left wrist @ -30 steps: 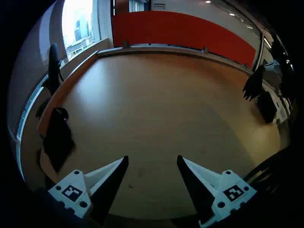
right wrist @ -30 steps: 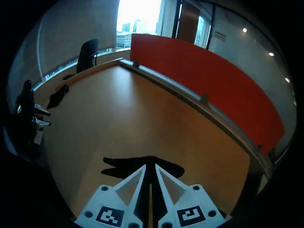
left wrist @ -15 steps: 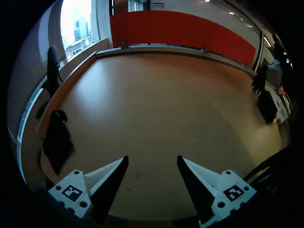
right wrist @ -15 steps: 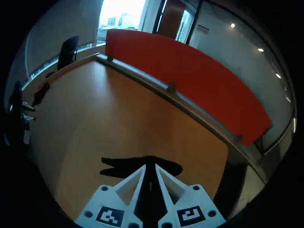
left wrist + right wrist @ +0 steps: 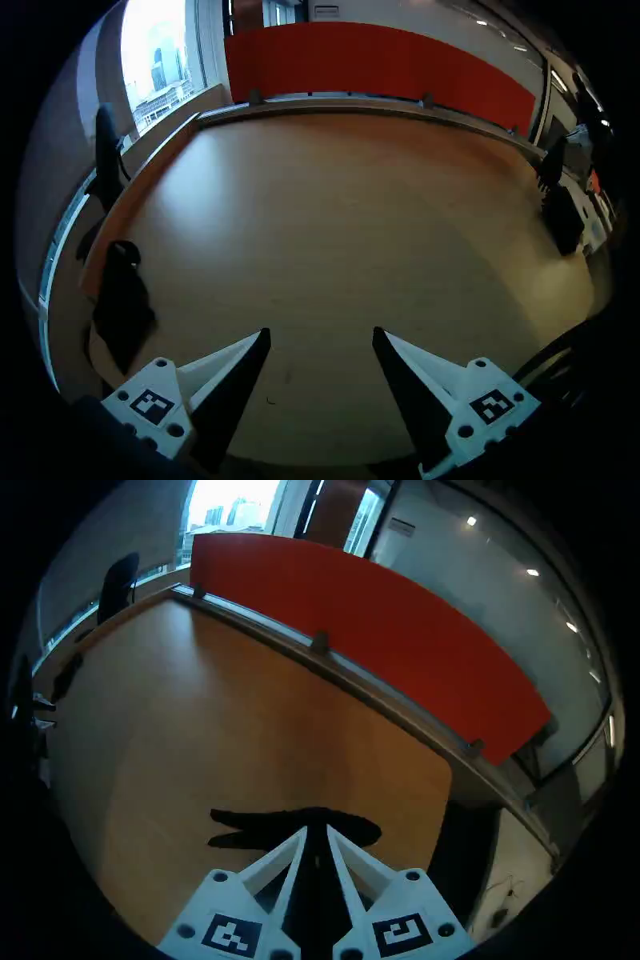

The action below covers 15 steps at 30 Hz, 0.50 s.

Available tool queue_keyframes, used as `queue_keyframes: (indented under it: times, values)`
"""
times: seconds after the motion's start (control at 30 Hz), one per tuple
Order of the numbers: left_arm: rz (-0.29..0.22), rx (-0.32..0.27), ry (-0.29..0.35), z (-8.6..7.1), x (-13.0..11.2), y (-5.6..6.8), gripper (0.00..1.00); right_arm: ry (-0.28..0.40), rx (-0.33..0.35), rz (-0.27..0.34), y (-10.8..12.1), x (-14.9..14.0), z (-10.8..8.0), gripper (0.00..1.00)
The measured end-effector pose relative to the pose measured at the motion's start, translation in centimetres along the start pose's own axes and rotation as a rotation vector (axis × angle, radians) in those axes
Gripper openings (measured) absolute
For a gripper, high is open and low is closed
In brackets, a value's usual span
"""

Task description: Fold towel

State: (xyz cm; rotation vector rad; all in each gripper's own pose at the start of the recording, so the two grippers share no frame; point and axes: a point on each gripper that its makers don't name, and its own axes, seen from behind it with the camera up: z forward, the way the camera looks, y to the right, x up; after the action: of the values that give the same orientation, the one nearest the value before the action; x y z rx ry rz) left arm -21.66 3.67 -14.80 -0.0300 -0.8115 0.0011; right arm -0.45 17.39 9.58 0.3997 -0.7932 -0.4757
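Desktop of pale wood (image 5: 336,224) in an office, with two handheld grippers above it.

A long red partition (image 5: 376,60) runs along the desk's far edge, with a bright window (image 5: 156,64) and a dark office chair (image 5: 104,152) to one side. A dark bundle (image 5: 120,308), too dim to identify, lies at the desk's left edge. The left gripper (image 5: 320,340) hovers with fingers spread wide above bare wood. The right gripper (image 5: 316,832) has its fingers pressed together on the black towel (image 5: 248,828), which spreads sideways from the fingertips above the desk near its corner.
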Motion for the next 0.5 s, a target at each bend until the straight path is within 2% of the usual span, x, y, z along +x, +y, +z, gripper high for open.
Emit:
queue_keyframes:
  times: [0.23,0.5]
  values:
    - [0.012,-0.005,0.003,-0.1,0.3,0.4,0.95,-0.027,-0.014,0.014,0.6,-2.6,-1.0,0.08]
    - [0.025,-0.015,0.004,0.0,0.6,0.9,0.95,-0.073,-0.037,0.063,1.4,-7.6,-3.0,0.08]
